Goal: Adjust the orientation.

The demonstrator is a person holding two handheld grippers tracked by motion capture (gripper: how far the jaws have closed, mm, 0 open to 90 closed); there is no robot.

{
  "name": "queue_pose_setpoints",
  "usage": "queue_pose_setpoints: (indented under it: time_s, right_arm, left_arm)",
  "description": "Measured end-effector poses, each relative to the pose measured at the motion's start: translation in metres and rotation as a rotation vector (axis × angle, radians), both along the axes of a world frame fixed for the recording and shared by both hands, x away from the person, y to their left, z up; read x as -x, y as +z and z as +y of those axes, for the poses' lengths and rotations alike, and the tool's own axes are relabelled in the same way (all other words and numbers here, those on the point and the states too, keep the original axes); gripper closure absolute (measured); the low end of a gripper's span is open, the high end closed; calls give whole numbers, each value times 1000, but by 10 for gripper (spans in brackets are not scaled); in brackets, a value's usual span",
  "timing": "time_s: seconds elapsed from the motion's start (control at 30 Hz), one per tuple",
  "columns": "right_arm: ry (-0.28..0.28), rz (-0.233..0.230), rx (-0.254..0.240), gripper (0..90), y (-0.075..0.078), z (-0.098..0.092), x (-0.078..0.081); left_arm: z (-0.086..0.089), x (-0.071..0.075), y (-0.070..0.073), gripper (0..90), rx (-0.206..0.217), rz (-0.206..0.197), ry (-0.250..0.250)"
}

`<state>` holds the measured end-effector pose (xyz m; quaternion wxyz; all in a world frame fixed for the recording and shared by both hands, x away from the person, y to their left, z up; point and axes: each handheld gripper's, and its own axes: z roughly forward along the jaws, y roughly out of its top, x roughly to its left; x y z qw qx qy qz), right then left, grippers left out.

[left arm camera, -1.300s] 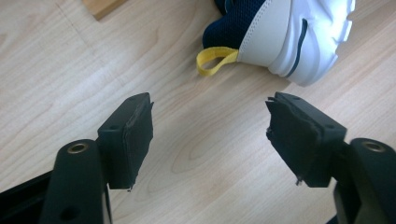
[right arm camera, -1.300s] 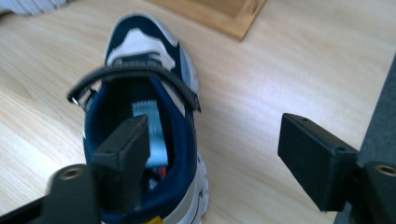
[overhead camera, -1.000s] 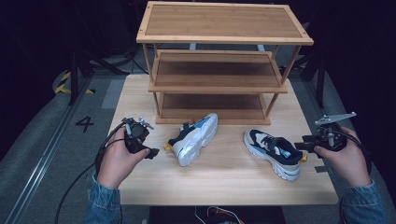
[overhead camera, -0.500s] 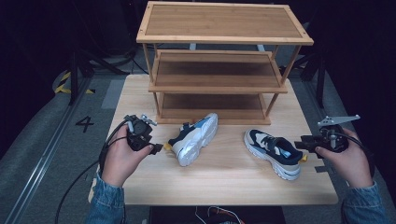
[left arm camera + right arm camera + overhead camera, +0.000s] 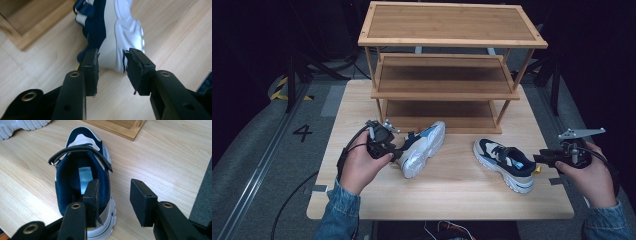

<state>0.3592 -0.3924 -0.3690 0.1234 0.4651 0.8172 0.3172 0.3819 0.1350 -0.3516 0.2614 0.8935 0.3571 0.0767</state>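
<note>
Since a second ago our left gripper has slid rightward along the bench and now sits at the heel of the left shoe, while our right gripper has hardly shifted. We see the left shoe lying on its side in front of the rack, its white sole turned toward us and its toe pointing toward the rack's bottom shelf. In the left gripper view the jaws stand apart, released, with the shoe's heel just beyond their tips and nothing between the pads. We hold the right gripper at the heel of the right shoe, which stands upright on the bench, well apart from the left shoe, toe pointing left and toward the rack. In the right gripper view those jaws are also spread and released; one pad hangs over the shoe's dark blue opening, the other over bare wood beside it, and whether either touches the shoe we cannot tell. A strap arches across that opening. Both our sleeves are denim.
</note>
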Motion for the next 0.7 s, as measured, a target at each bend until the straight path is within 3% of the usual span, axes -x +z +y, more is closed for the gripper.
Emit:
queue_pose_setpoints:
  time_s: [0.17,0.3,0.57,0.7]
  right_arm:
    - [-2,-7,-1,601,0,-2,1]
    - [3,-3,5,603,-1,-1,2]
    - [15,-5,17,620,-1,2,1]
    - [18,-4,19,620,-2,2,1]
  left_arm:
    - [-12,-2,-6,687,18,3,-32]
    - [-20,-2,-10,721,13,-33,-39]
    - [-31,-5,-23,849,-6,-18,-48]
    - [-33,-9,-29,869,5,-16,-57]
